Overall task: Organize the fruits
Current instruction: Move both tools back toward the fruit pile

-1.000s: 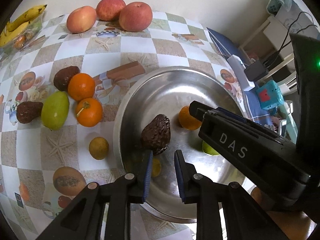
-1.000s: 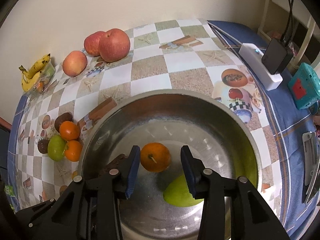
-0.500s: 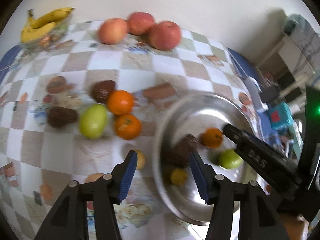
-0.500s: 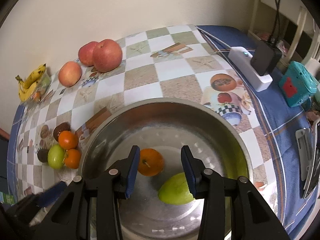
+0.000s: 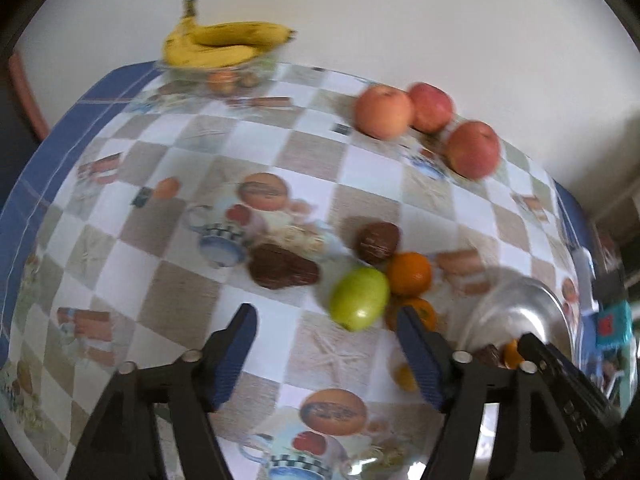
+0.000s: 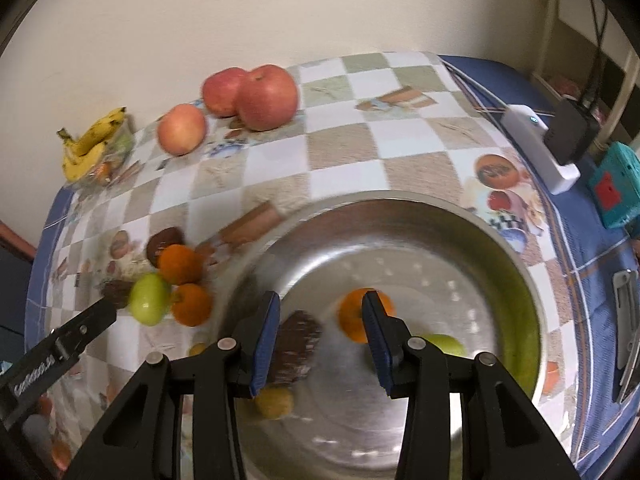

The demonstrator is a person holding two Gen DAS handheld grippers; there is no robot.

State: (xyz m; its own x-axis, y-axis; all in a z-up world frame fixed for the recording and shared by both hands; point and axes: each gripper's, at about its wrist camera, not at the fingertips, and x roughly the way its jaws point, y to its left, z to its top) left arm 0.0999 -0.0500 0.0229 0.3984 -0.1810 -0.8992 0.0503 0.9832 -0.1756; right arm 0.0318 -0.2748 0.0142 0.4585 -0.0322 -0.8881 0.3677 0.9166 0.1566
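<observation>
My left gripper (image 5: pixel 326 354) is open wide and empty above the checked tablecloth, just short of a green fruit (image 5: pixel 359 298), two oranges (image 5: pixel 409 273) and two dark brown fruits (image 5: pixel 282 266). The steel bowl (image 5: pixel 520 300) lies to its right. My right gripper (image 6: pixel 320 340) is open and empty over the bowl (image 6: pixel 460 232), which holds an orange (image 6: pixel 354 316), a dark brown fruit (image 6: pixel 298 344), a green fruit (image 6: pixel 446 344) and a small yellow fruit (image 6: pixel 276 402).
Three apples (image 5: pixel 384 111) lie near the wall, and bananas (image 5: pixel 224 44) sit in a clear tub at the far corner. A small yellow fruit (image 5: pixel 404 376) lies by the bowl. A white power strip (image 6: pixel 536 148) and a teal box (image 6: pixel 616 188) sit at the right edge.
My left gripper left the dark brown fruit in the bowl, opened wide and swung left out of the bowl toward the fruit cluster. My right gripper stayed over the bowl and shifted slightly.
</observation>
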